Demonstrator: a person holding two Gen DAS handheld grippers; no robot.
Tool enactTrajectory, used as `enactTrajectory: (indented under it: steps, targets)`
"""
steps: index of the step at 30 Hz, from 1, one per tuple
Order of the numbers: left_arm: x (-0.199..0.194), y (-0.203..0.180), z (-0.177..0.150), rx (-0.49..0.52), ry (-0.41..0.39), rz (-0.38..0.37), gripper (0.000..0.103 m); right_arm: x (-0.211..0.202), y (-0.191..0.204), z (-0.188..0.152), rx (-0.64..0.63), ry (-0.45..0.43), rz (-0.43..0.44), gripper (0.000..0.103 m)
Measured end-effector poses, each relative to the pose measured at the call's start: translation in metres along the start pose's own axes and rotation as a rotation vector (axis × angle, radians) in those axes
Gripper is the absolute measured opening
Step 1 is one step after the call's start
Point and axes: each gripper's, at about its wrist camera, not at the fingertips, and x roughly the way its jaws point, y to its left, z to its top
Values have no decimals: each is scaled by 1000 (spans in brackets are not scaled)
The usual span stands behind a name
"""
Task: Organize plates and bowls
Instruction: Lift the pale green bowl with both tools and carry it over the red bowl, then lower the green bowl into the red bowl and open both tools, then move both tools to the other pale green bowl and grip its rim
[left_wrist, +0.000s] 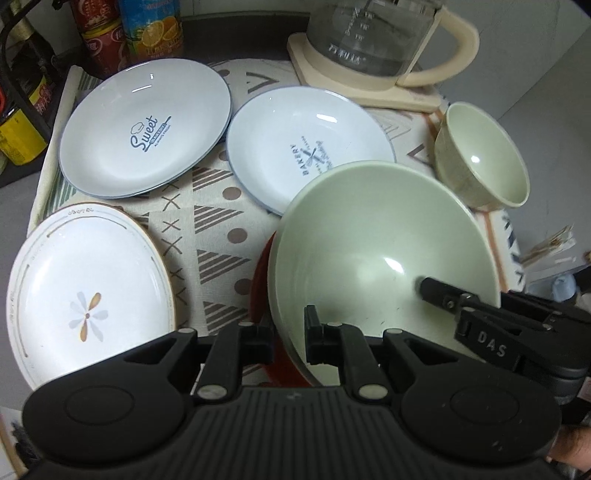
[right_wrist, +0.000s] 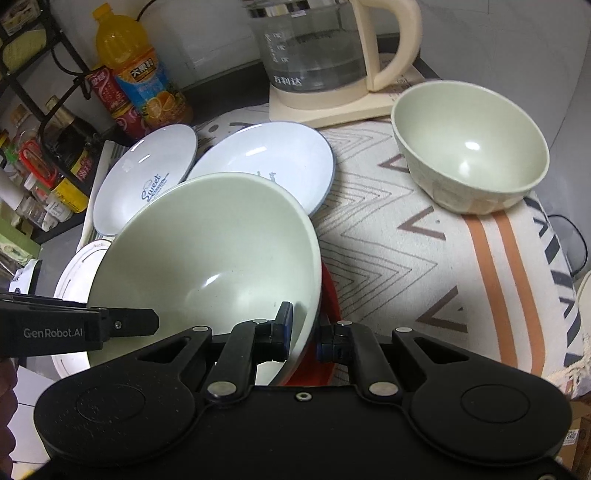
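Observation:
A large pale green bowl (left_wrist: 369, 236) hangs tilted over a red dish (left_wrist: 260, 280) on the patterned cloth. My left gripper (left_wrist: 290, 338) is shut on the bowl's near left rim. My right gripper (right_wrist: 306, 336) is shut on its right rim, one finger inside and one outside. The big bowl (right_wrist: 207, 251) hides most of the red dish (right_wrist: 328, 295). A small green bowl (right_wrist: 469, 147) stands at the far right. Behind lie a "Sweet" plate (left_wrist: 147, 125) and a "Bakery" plate (left_wrist: 295, 144). A flower plate (left_wrist: 85, 288) lies at the near left.
A cream and glass kettle (right_wrist: 317, 55) stands on its base at the back. Juice bottles and cans (right_wrist: 140, 85) and a black rack of jars (right_wrist: 48, 155) line the back left. The patterned cloth (right_wrist: 406, 258) ends at the table's right edge.

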Motion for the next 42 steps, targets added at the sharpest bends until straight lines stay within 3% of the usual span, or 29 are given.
enactTrajectory:
  steps: [11, 15, 19, 24, 31, 33, 34, 42]
  targets:
    - [-5, 3, 6, -32, 56, -7, 15, -2, -7, 6, 31, 19, 44, 18]
    - [-9, 2, 7, -33, 63, -34, 27, -3, -7, 4, 36, 28, 75, 27]
    - [-11, 1, 9, -46, 66, -28, 28, -4, -6, 6, 34, 23, 74, 28]
    - [-26, 6, 18, -84, 12, -58, 47, -10, -12, 7, 50, 3, 94, 29]
    - [-38, 3, 30, -69, -51, -36, 48, -26, -14, 11, 45, -35, 105, 32]
    - [-39, -1, 33, -56, -66, -32, 50, -36, -17, 14, 42, -80, 84, 55]
    - [-39, -4, 34, -50, -71, -35, 52, -40, -21, 15, 42, -97, 76, 57]
    - [-32, -33, 45, 22, -95, -61, 62, -57, -62, 20, 127, -177, 21, 57]
